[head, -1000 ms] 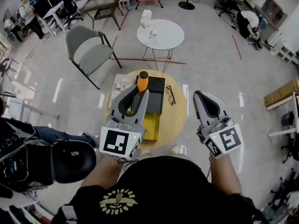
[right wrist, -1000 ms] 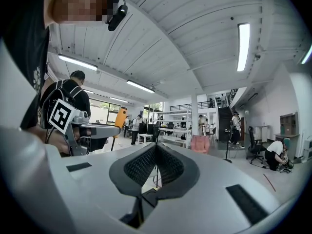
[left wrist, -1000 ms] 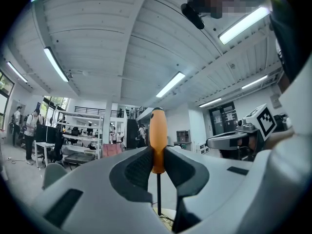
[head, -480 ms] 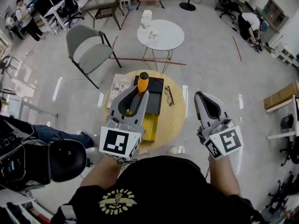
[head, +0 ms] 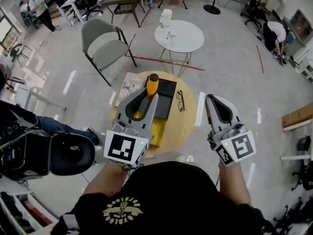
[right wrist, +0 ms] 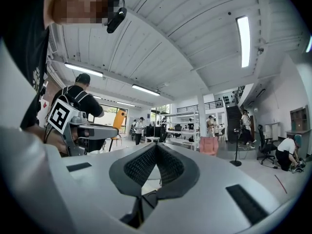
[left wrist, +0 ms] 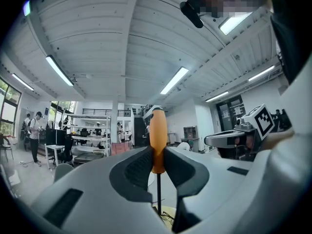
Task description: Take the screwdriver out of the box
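Gripping the screwdriver [left wrist: 157,140] by its orange handle in the left hand-held gripper [left wrist: 157,156], shaft hanging straight down over the box [head: 165,102] at the table's [head: 188,126] middle, likely for a clean lift; holding the right hand-held gripper [right wrist: 156,152] closed and empty beyond the table's right edge, out of the way.

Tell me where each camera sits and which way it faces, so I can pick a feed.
Head view: on the person's head, looking steeply down at the round table; shows torso, forearms, left gripper, right gripper.
Left gripper view: on the left gripper, looking level along jaws shut on the screwdriver; the person's body at upper right.
Right gripper view: on the right gripper, looking level along shut, empty jaws; the person's body at upper left.
Shared: each gripper view shows the other gripper.
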`<move>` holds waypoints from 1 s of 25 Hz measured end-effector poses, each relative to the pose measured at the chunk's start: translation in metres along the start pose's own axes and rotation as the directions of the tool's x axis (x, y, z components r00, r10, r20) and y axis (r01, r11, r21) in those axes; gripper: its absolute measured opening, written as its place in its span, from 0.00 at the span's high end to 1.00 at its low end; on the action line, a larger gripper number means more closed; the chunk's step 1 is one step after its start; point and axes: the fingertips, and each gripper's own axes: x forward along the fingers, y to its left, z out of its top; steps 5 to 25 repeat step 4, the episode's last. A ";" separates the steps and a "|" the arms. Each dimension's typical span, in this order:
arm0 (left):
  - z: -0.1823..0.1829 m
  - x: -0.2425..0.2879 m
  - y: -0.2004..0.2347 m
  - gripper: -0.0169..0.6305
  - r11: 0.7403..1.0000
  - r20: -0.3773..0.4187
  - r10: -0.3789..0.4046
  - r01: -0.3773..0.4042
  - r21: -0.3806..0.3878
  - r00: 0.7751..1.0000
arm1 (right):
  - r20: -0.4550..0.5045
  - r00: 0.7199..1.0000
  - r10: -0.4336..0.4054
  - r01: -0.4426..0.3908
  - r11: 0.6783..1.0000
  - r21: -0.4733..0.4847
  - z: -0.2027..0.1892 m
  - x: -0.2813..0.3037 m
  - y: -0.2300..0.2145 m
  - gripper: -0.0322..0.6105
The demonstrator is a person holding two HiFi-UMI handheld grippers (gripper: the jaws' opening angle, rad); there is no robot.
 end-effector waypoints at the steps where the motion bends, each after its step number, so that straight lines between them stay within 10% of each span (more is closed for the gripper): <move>1: 0.000 0.001 -0.002 0.85 1.000 -0.003 0.007 -0.007 0.001 1.000 | 0.001 1.000 0.008 -0.008 1.000 0.001 0.000 -0.001 -0.002 0.93; 25: 0.000 0.004 -0.011 0.85 1.000 -0.009 0.020 -0.020 -0.001 1.000 | 0.000 1.000 0.027 -0.027 1.000 0.005 -0.002 -0.006 -0.010 0.93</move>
